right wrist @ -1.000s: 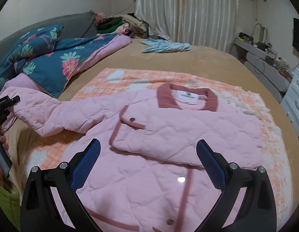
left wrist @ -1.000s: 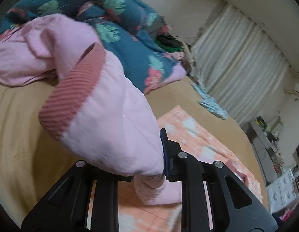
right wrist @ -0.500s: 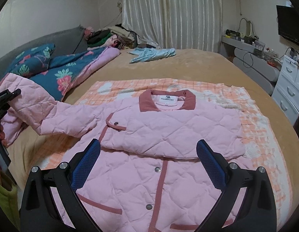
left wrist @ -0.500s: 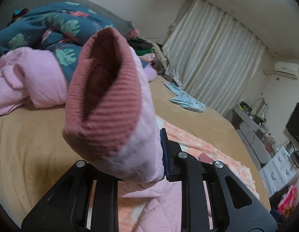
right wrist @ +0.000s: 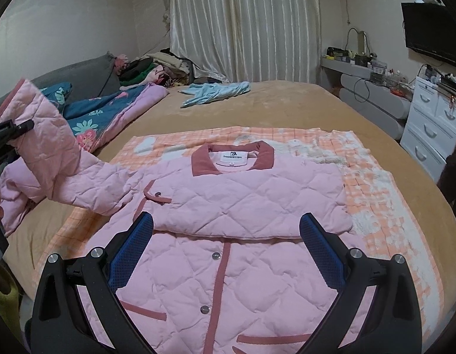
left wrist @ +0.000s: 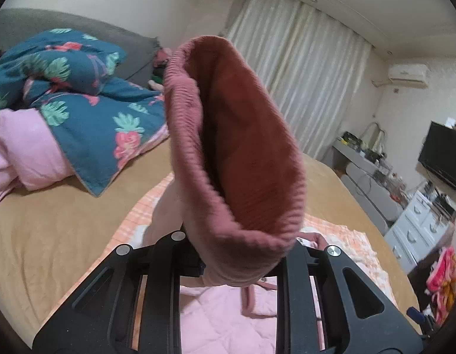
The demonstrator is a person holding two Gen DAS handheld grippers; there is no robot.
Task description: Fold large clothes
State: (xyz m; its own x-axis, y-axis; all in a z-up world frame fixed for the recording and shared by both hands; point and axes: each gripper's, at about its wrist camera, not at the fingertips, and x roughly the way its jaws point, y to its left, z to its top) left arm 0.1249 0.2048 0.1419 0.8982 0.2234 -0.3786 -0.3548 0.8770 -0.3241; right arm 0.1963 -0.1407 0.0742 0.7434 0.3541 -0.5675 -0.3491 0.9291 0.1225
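Right gripper (right wrist: 226,247): jaws spread wide, blue pads clear of any fabric, nothing held. It hangs above the front of the pink quilted jacket (right wrist: 228,206), which lies face up on an orange-and-white checked blanket (right wrist: 375,188) spread over the tan bed cover (right wrist: 287,103). One sleeve is folded across the chest. Against the frame a second ago, the jacket sits lower and farther off in this view, more of the buttoned front is exposed, and the room behind shows more fully.

Left gripper (left wrist: 236,261): jaws nearly closed, clamped on the other sleeve (right wrist: 65,153) just below its ribbed dusty-rose cuff (left wrist: 228,153). A second ago the cuff drooped sideways over the bed; now it stands upright, mouth open toward the lens, and fills the middle of the left wrist view. In the right wrist view the sleeve is raised at the left edge, higher than before, slanting up from the shoulder.

Beyond: a teal floral quilt (left wrist: 104,118) heaped at the left of the bed, a light-blue garment (right wrist: 216,93) near the far edge, then pale curtains (right wrist: 245,23).
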